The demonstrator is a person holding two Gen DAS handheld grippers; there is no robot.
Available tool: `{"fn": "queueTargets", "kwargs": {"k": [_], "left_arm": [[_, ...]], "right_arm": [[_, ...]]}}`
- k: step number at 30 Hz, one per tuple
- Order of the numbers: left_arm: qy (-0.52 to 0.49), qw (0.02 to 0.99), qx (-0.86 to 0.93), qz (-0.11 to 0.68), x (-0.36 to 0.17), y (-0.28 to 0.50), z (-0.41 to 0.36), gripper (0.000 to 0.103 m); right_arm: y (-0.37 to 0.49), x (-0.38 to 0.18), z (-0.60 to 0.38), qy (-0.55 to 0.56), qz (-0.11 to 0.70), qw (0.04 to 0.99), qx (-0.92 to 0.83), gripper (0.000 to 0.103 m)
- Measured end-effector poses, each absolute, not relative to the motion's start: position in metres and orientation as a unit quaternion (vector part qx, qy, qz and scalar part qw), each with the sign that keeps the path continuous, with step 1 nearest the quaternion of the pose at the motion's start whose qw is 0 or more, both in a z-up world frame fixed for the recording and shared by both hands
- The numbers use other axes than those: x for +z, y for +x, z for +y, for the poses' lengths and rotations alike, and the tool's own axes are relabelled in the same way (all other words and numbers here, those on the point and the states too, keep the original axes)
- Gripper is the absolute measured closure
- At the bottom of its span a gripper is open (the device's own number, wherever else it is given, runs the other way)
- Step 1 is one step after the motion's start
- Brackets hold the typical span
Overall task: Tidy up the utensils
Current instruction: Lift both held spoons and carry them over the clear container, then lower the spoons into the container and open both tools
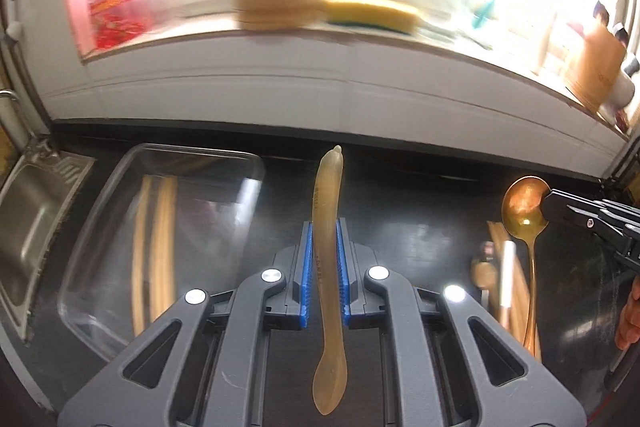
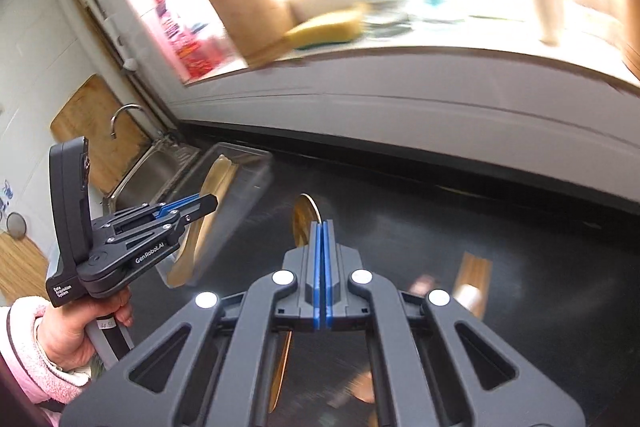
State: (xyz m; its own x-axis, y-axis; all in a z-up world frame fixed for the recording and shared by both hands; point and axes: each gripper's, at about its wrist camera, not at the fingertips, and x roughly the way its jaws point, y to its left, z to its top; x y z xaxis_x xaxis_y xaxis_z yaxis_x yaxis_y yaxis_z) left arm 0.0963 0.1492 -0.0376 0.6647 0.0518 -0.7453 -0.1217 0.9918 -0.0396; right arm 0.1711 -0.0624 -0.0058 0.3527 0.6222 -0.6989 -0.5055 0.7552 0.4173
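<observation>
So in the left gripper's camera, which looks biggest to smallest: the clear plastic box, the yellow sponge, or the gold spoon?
1. Clear plastic box: easily biggest.
2. Gold metal spoon
3. Yellow sponge

The last two look about the same length. The sponge sits farther back on the windowsill, so I can't rank them surely.

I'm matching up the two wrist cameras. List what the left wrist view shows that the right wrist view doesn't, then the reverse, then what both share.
Only the left wrist view: the tan utensil clamped lengthwise between the left gripper pads.

Only the right wrist view: the tap, the hand holding the left gripper.

Both: the clear container, the yellow sponge, the golden spoon pinched by the right gripper.
</observation>
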Motion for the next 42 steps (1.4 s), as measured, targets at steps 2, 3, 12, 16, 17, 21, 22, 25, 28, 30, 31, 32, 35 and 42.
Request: {"fn": "queueTargets", "kwargs": {"k": [2, 3, 12, 16, 17, 21, 22, 25, 28, 30, 31, 32, 35, 42], "left_arm": [[-0.043, 0.913, 0.055, 0.403, -0.033, 0.093, 0.180, 0.092], [-0.042, 0.912, 0.058, 0.403, -0.033, 0.090, 0.192, 0.092], [-0.045, 0.903, 0.077, 0.421, -0.046, 0.079, 0.327, 0.092], [-0.046, 0.898, 0.068, 0.433, -0.059, 0.075, 0.357, 0.092], [-0.047, 0.896, 0.063, 0.436, -0.063, 0.076, 0.364, 0.092], [-0.044, 0.896, 0.046, 0.440, -0.068, 0.082, 0.376, 0.092], [-0.042, 0.896, 0.042, 0.440, -0.068, 0.084, 0.378, 0.092], [-0.040, 0.898, 0.029, 0.438, -0.067, 0.090, 0.381, 0.092], [-0.038, 0.899, 0.016, 0.437, -0.068, 0.095, 0.380, 0.092], [-0.037, 0.898, 0.010, 0.438, -0.070, 0.098, 0.379, 0.092], [-0.038, 0.898, 0.008, 0.439, -0.071, 0.099, 0.379, 0.092], [-0.037, 0.898, 0.006, 0.439, -0.072, 0.100, 0.379, 0.092], [-0.037, 0.897, 0.000, 0.440, -0.074, 0.101, 0.378, 0.092], [-0.036, 0.895, -0.005, 0.445, -0.079, 0.101, 0.377, 0.092]], "right_arm": [[0.171, -0.002, -0.035, 0.061, 0.450, 0.820, 0.349, 0.101], [0.171, 0.000, -0.019, 0.063, 0.449, 0.819, 0.351, 0.101], [0.173, 0.007, 0.120, 0.052, 0.445, 0.814, 0.370, 0.101], [0.178, 0.001, 0.173, 0.040, 0.450, 0.812, 0.369, 0.101], [0.180, -0.001, 0.183, 0.040, 0.453, 0.811, 0.367, 0.101], [0.183, -0.014, 0.210, 0.037, 0.466, 0.811, 0.352, 0.101], [0.184, -0.016, 0.212, 0.036, 0.468, 0.811, 0.349, 0.101], [0.186, -0.021, 0.216, 0.037, 0.474, 0.814, 0.335, 0.101], [0.188, -0.020, 0.216, 0.031, 0.473, 0.818, 0.325, 0.101], [0.191, -0.018, 0.216, 0.026, 0.472, 0.822, 0.317, 0.101], [0.191, -0.018, 0.214, 0.026, 0.472, 0.824, 0.314, 0.101], [0.192, -0.017, 0.213, 0.026, 0.472, 0.824, 0.312, 0.101], [0.193, -0.019, 0.213, 0.021, 0.475, 0.825, 0.306, 0.101], [0.188, -0.026, 0.216, 0.015, 0.483, 0.821, 0.305, 0.101]]}}
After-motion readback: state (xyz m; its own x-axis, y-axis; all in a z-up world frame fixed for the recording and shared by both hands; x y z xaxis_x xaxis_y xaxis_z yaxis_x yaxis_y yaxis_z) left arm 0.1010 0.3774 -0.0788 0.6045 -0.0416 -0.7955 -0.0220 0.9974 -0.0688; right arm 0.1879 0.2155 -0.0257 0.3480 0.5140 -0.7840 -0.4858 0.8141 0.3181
